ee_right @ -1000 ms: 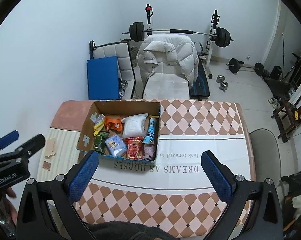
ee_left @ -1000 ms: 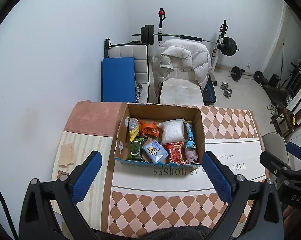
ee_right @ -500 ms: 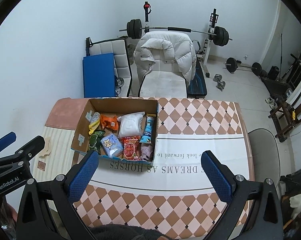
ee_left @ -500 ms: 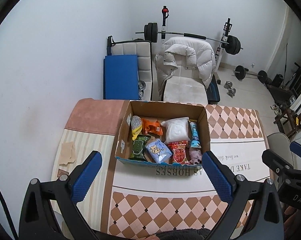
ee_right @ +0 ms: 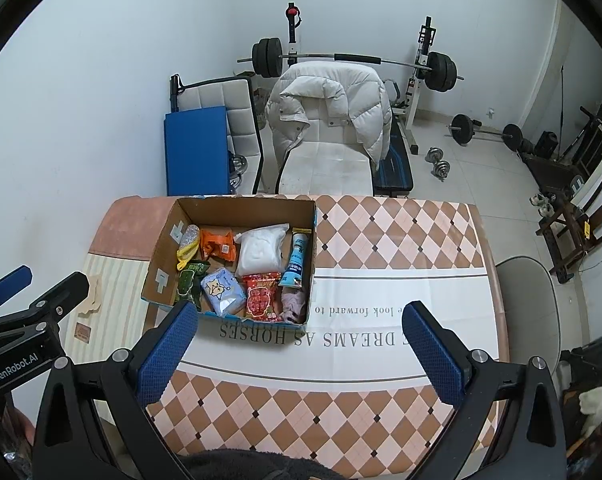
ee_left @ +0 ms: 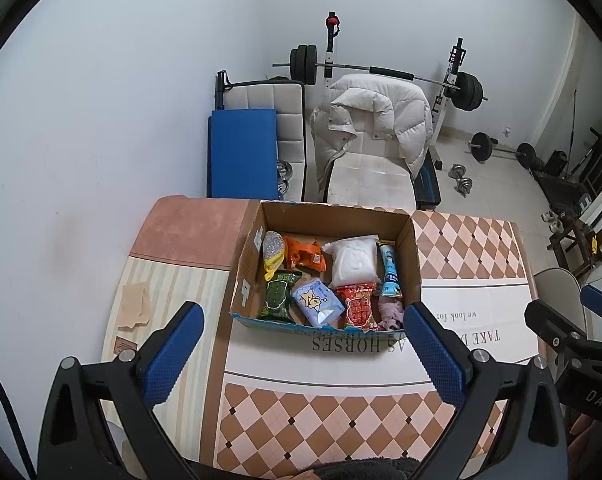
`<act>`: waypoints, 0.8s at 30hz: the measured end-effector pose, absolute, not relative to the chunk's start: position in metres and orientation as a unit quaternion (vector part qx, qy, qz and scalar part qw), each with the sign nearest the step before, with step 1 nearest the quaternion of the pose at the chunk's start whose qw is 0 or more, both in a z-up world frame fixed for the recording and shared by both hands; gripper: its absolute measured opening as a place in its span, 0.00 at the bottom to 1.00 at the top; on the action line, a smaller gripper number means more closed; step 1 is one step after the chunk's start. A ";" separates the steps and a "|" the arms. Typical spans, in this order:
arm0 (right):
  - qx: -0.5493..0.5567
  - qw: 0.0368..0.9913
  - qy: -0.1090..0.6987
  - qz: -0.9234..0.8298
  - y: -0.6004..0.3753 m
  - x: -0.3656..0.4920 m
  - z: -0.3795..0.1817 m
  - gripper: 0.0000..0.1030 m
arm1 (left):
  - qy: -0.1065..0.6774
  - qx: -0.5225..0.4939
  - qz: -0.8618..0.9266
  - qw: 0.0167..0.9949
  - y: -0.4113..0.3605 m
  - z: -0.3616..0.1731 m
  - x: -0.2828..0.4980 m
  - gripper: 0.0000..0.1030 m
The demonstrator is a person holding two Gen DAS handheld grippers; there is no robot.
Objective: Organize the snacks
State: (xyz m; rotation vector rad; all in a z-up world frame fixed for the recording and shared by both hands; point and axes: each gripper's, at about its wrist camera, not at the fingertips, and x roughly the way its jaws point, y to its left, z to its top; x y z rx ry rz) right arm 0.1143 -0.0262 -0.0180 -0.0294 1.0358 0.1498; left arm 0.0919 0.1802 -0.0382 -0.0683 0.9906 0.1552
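An open cardboard box (ee_left: pixel 413 248) (ee_right: pixel 165 240) stands on the table and holds several snack packs. Among them lie a white pouch (ee_left: pixel 353 258) (ee_right: pixel 261 250), an orange pack (ee_left: pixel 305 254), a green pack (ee_left: pixel 279 294), a light blue pack (ee_left: pixel 317 306) (ee_right: pixel 223 292), a red pack (ee_left: pixel 359 306) (ee_right: pixel 261 296) and a blue tube (ee_left: pixel 389 270) (ee_right: pixel 297 258). My left gripper (ee_left: pixel 305 352) hovers open above the table, in front of the box. My right gripper (ee_right: pixel 297 344) is open too, in front of the box and to its right. Neither holds anything.
The table carries a checked cloth (ee_right: pixel 401 236) with printed lettering. Behind it stand a chair draped with a white jacket (ee_left: pixel 369 128), a blue mat (ee_left: pixel 243 152) and a barbell rack (ee_right: pixel 357 60). Another chair (ee_right: pixel 529 292) sits at the table's right side.
Both grippers have risen and tilted a little, so the box sits slightly lower and farther in both views. Both stay open and empty.
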 end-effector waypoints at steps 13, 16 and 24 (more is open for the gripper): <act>-0.013 0.867 0.493 0.069 -0.028 0.114 -0.017 1.00 | 0.478 -0.035 0.074 0.875 0.179 -0.037 0.093 0.99; -0.011 0.867 0.493 0.068 -0.028 0.113 -0.017 1.00 | 0.478 -0.036 0.073 0.875 0.179 -0.037 0.093 0.99; -0.013 0.867 0.493 0.067 -0.030 0.112 -0.015 1.00 | 0.478 -0.035 0.072 0.875 0.177 -0.035 0.092 0.99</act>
